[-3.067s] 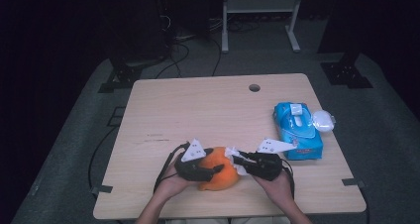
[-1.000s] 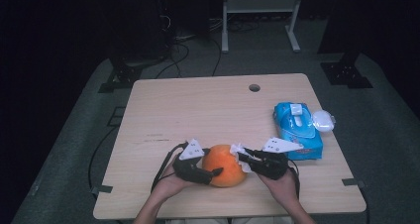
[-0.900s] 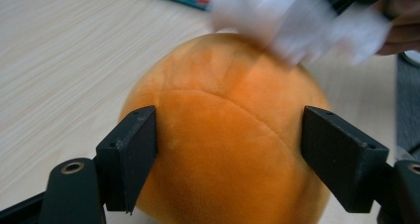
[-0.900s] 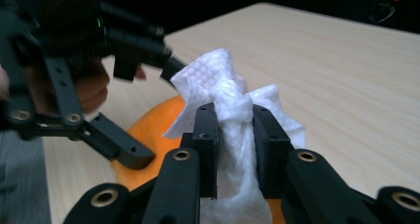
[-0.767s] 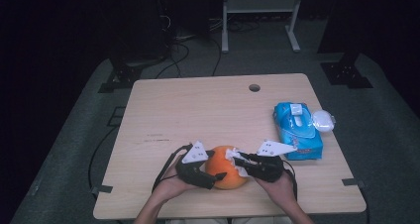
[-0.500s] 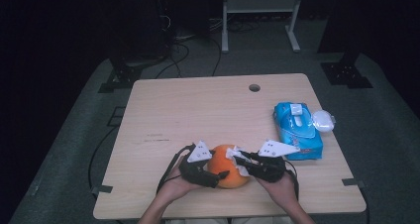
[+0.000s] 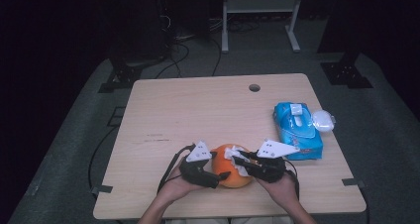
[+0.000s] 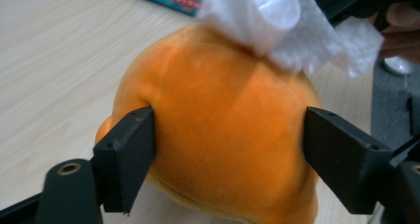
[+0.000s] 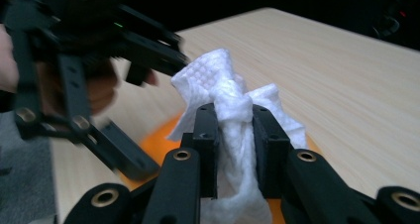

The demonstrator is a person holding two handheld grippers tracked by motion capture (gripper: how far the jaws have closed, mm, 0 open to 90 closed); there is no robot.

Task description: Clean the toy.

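Observation:
A soft orange plush ball (image 7: 229, 175) rests on the table near its front edge. My left gripper (image 7: 221, 171) holds it from the left. In the left gripper view both pads (image 8: 130, 154) press into the ball's (image 8: 223, 135) sides, and the jaws have just been closing on it. My right gripper (image 7: 237, 161) comes in from the right, shut on a crumpled white wipe (image 7: 233, 155). In the right gripper view the wipe (image 9: 218, 80) is pinched between the jaws (image 9: 235, 120) and lies on top of the ball (image 9: 158, 140).
A blue pack of wipes (image 7: 297, 132) lies at the right side of the table, with a white round lid-like piece (image 7: 323, 120) beside it. A small hole (image 7: 254, 87) sits near the table's far edge. Cables trail from both grippers.
Both grippers have drawn slightly closer together around the orange ball. The wipe stays on the ball's top.

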